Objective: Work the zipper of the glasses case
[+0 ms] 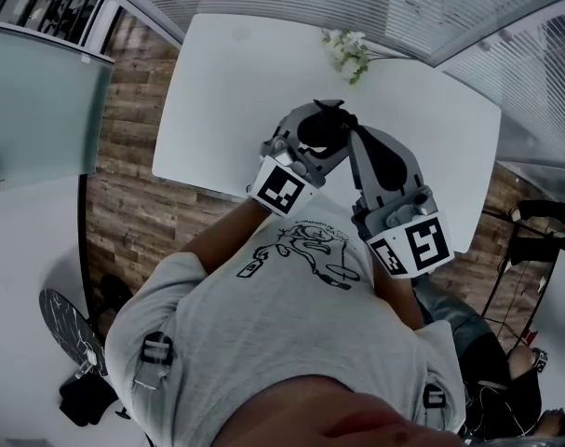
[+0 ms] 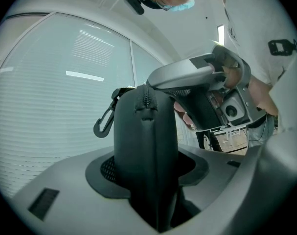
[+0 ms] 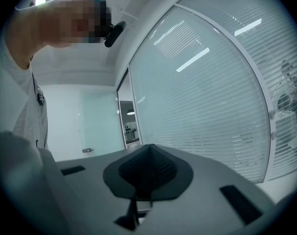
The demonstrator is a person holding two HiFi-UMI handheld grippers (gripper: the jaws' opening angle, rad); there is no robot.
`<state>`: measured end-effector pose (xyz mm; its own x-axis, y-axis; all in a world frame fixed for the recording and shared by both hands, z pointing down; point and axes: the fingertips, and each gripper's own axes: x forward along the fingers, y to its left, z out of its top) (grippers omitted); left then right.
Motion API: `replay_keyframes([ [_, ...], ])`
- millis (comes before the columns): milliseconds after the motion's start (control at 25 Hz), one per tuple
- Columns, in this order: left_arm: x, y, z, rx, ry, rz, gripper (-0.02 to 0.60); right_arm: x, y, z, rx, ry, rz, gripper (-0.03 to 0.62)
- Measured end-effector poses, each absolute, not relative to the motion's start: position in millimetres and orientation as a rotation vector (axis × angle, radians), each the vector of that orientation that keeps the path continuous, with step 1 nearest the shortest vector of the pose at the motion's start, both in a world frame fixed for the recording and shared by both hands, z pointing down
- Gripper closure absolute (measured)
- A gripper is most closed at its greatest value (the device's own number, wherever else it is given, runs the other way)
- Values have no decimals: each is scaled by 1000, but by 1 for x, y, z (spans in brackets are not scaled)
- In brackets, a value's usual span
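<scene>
The person stands at the white tabletop with both tools raised level in front of the chest, so the black glasses case hangs in the air between them rather than resting on anything. The left gripper has its fingers clamped on the case, one pad on each flat side. Seen from that gripper, the case stands on end with the zipper running over its top and a small snap clip dangling off one side. The right gripper comes in from the other side, its fingers pressed fully together with the tip right at the top of the case by the zipper. Whether the slider's tab is actually nipped between them I can't make out.

That is the first risk: the fingers may have closed on nothing, or on only a sliver of the tab, and a pull would slide straight off. A pull angled away from the zipper line could make the slider bind where the track curves. It could also twist the smooth case in the left grip. If the case works loose, it falls to the tabletop or past its edge. A small bunch of flowers sits well clear at the far side.
</scene>
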<state>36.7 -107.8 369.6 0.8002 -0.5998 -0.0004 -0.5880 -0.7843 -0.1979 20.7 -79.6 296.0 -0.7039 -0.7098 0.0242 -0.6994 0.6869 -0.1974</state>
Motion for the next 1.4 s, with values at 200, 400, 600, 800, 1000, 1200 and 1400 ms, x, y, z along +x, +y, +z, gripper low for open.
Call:
replay_keyframes([
  [200, 36, -104, 368, -2785, 898, -84, 336, 26, -83, 299, -1209, 2832, -302, 589],
  [400, 36, -98, 360, -2780, 848, -58, 336, 32, -85, 300, -1224, 2825, -321, 589],
  [600, 35, -92, 352, -2764, 794, -38, 336, 36, -85, 304, -1225, 2820, -351, 589],
  [800, 35, -89, 351, -2773, 733, -32, 336, 38, -85, 307, -1207, 2818, -381, 589],
  [1000, 30, -79, 347, -2762, 647, -22, 336, 35, -80, 311, -1179, 2822, -418, 589],
  [1200, 32, -72, 340, -2766, 546, 4, 336, 39, -79, 315, -1129, 2821, -484, 589],
  [1400, 29, -66, 334, -2777, 458, 37, 336, 37, -77, 319, -1082, 2829, -528, 589],
])
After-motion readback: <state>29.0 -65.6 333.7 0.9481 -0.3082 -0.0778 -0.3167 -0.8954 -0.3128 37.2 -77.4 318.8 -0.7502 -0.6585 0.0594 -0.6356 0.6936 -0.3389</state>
